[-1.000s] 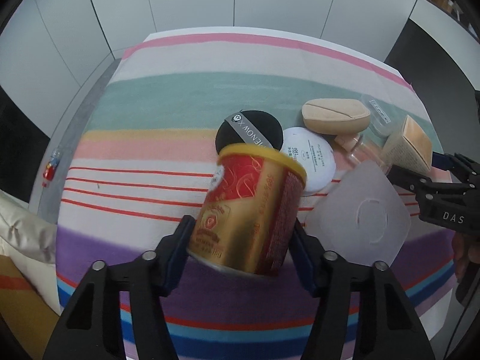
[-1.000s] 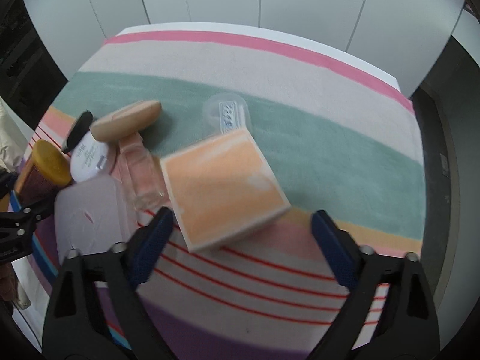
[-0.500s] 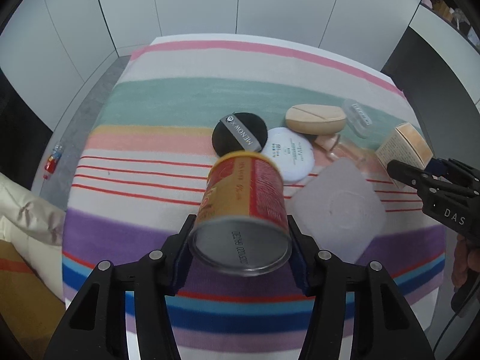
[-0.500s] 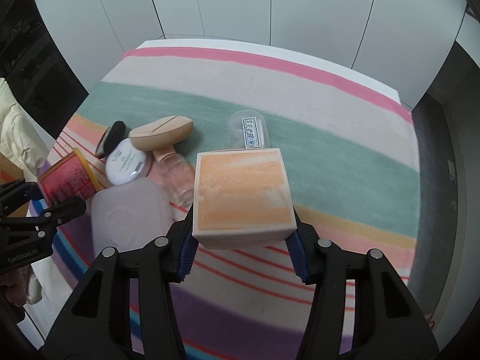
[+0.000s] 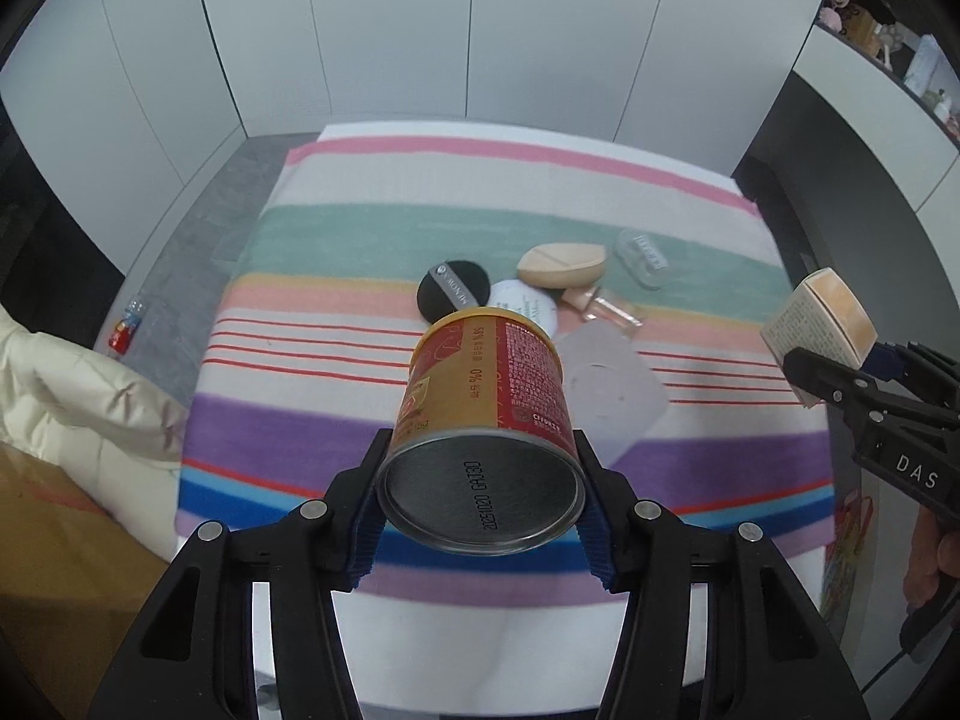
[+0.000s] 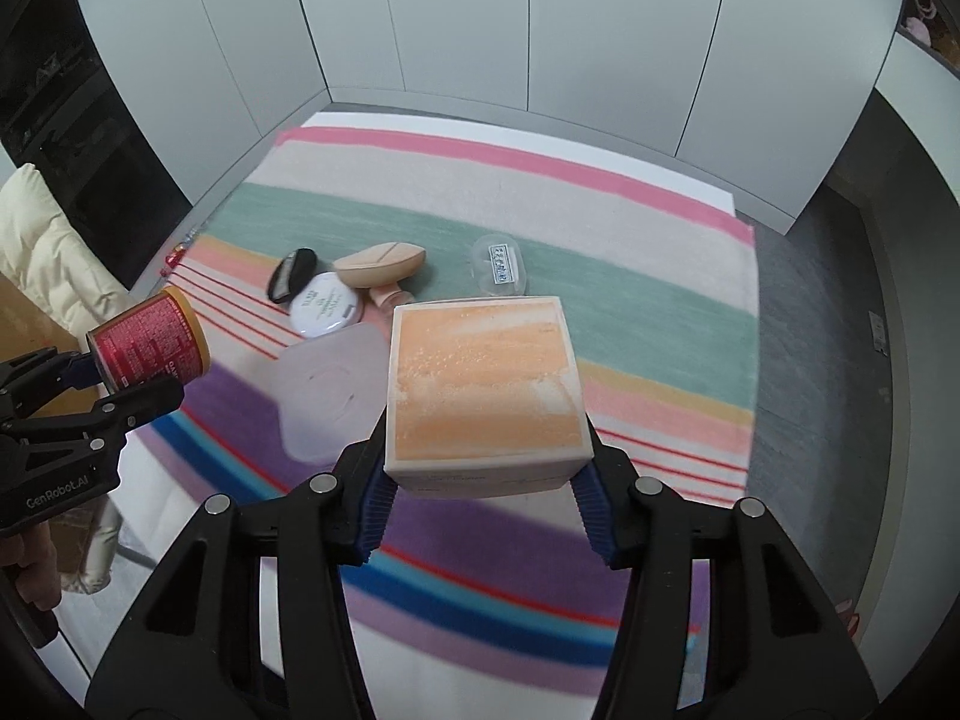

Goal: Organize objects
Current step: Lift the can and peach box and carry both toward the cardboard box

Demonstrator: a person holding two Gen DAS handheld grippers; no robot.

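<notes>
My left gripper [image 5: 480,510] is shut on a red and gold can [image 5: 486,414], held tilted above the striped cloth [image 5: 420,228], its metal bottom toward the camera. My right gripper [image 6: 483,498] is shut on an orange and white box [image 6: 483,390], also lifted above the cloth. Each held thing shows in the other view: the box [image 5: 822,318] at the right, the can [image 6: 150,342] at the left. On the cloth lie a black puff [image 5: 450,294], a white round compact [image 6: 327,303], a beige sponge [image 5: 561,264], a small glass bottle [image 5: 600,306], a clear small case [image 6: 498,264] and a translucent lid [image 6: 333,396].
The cloth covers a table that ends near white cabinet doors [image 5: 390,30]. A cream padded jacket [image 5: 78,384] and a cardboard box [image 5: 54,570] lie to the left. A small bottle [image 5: 126,324] lies on the grey floor at the left.
Both grippers have risen and pulled back from the table with the can and the box. The right gripper closed on the box one second ago. The can has tipped bottom-first toward the camera.
</notes>
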